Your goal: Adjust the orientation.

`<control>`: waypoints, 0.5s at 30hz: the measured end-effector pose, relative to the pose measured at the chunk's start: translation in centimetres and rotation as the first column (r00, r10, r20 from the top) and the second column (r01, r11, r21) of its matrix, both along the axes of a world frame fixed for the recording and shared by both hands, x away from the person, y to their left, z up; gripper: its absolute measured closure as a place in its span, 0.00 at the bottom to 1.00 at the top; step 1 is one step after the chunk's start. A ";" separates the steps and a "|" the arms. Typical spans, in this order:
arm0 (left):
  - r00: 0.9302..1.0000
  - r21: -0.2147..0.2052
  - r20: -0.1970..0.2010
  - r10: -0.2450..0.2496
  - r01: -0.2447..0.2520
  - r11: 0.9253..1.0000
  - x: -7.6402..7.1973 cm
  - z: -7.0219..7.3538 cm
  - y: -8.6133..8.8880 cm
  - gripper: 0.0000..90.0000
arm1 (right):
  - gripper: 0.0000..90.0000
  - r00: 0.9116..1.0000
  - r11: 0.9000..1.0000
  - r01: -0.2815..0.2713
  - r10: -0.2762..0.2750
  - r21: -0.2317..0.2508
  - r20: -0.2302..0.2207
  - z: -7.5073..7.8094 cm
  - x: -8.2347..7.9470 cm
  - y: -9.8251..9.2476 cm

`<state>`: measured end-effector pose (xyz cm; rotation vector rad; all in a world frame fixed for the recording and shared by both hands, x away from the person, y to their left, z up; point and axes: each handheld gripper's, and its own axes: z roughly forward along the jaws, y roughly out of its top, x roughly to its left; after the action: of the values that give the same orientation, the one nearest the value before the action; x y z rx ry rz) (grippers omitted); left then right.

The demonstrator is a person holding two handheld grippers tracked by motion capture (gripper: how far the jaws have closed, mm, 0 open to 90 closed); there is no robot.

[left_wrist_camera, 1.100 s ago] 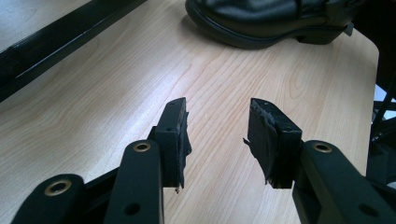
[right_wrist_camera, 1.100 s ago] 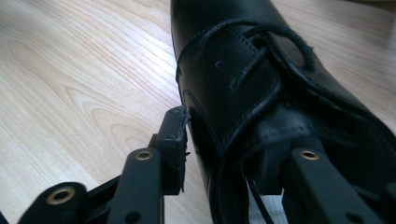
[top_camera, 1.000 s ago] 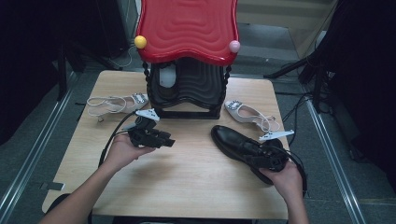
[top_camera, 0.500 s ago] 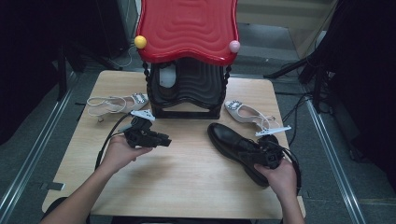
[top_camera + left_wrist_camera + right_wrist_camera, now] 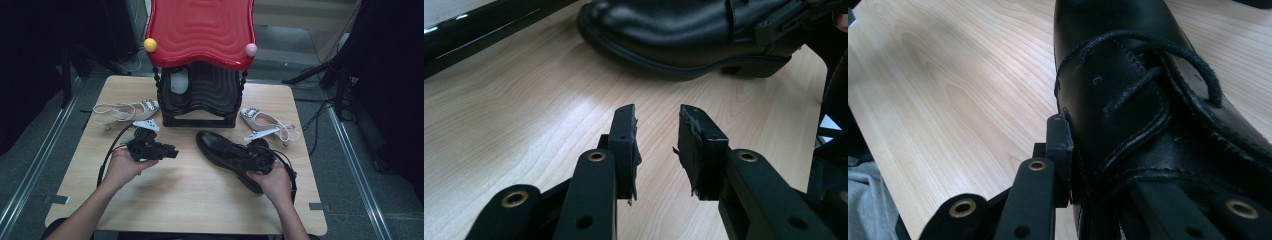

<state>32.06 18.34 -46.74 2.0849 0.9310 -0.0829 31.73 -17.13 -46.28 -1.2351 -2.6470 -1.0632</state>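
A black leather lace-up shoe (image 5: 220,147) lies on the wooden table (image 5: 200,200) in front of the rack, toe pointing up and left. My right gripper (image 5: 254,156) is shut on its collar. In the right gripper view one jaw presses the shoe (image 5: 1128,75) from outside and the other sits inside the opening; these jaws have just been closing on it. My left gripper (image 5: 171,151) hovers left of the shoe, pointing at it. Its jaws have just been closing but still stand apart, with nothing between the pads (image 5: 626,135). The shoe's side and heel (image 5: 684,30) lie beyond them.
A black shoe rack with a red wavy top (image 5: 200,30) stands at the back middle of the table. One white strappy sandal (image 5: 125,111) lies to its left and another (image 5: 265,120) to its right. Bare wood stretches toward the front edge.
The right hand has slid the black shoe left, toward the table's middle, and its jaws have closed on the collar. The left gripper has barely shifted; its jaws look narrower.
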 end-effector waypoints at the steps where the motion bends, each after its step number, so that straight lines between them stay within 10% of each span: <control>1: 1.000 0.000 -0.003 0.002 -0.002 1.000 -0.1 0.0 0.1 0.78 | 0.91 1.000 1.000 -0.007 0.007 0.000 -0.001 0.0 0.1 0.5; 15: 1.000 0.019 0.005 0.028 -0.028 0.999 -0.1 -0.6 0.1 0.74 | 0.91 0.999 0.999 -0.037 0.037 -0.021 -0.018 -0.6 1.0 5.1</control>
<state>31.93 18.46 -47.33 2.0881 0.9618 -0.0549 32.69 -12.07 -46.92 -1.1888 -2.6643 -1.0171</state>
